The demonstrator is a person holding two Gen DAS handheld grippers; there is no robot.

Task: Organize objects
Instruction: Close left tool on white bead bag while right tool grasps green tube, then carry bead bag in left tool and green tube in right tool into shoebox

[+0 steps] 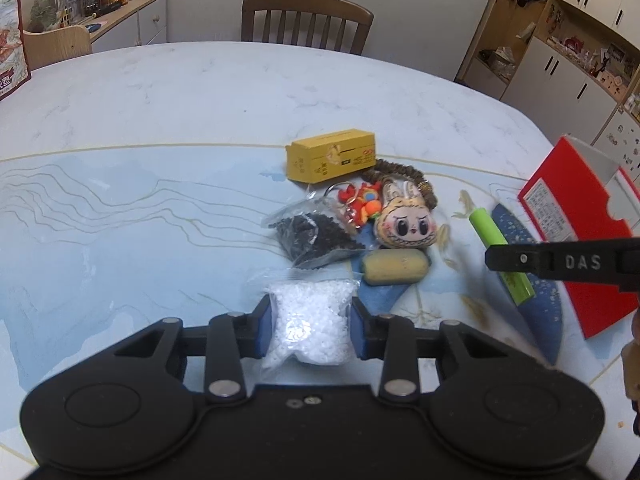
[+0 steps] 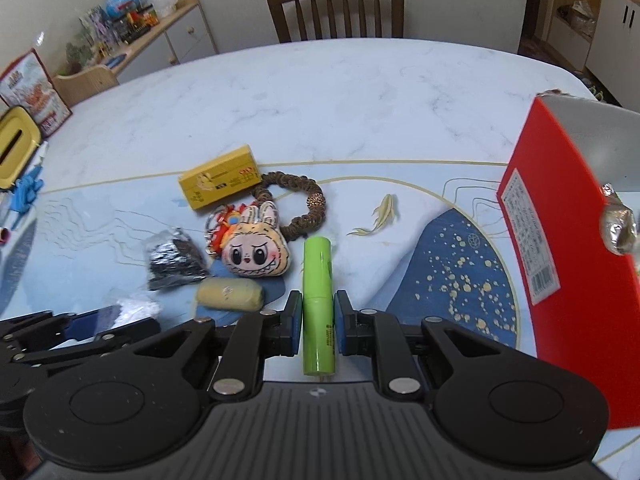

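Note:
My left gripper (image 1: 311,322) is shut on a clear bag of white beads (image 1: 310,326), both blue pads pressed against its sides. Beyond it lie a bag of black beads (image 1: 316,238), a yellow foam roll (image 1: 394,267), a bunny-face plush keychain (image 1: 404,218), a brown beaded bracelet (image 1: 394,170) and a yellow box (image 1: 332,155). My right gripper (image 2: 318,314) is shut on a green tube (image 2: 318,300) lying lengthwise between its pads. The same green tube (image 1: 500,250) shows in the left wrist view, crossed by the right gripper's black finger (image 1: 560,262).
An open red box (image 2: 560,240) stands at the right, a foil-wrapped item (image 2: 618,226) at its edge. A wooden chair (image 2: 336,8) sits at the far side of the marble table (image 2: 320,92). A yellow tissue holder (image 2: 16,144) and blue items lie far left.

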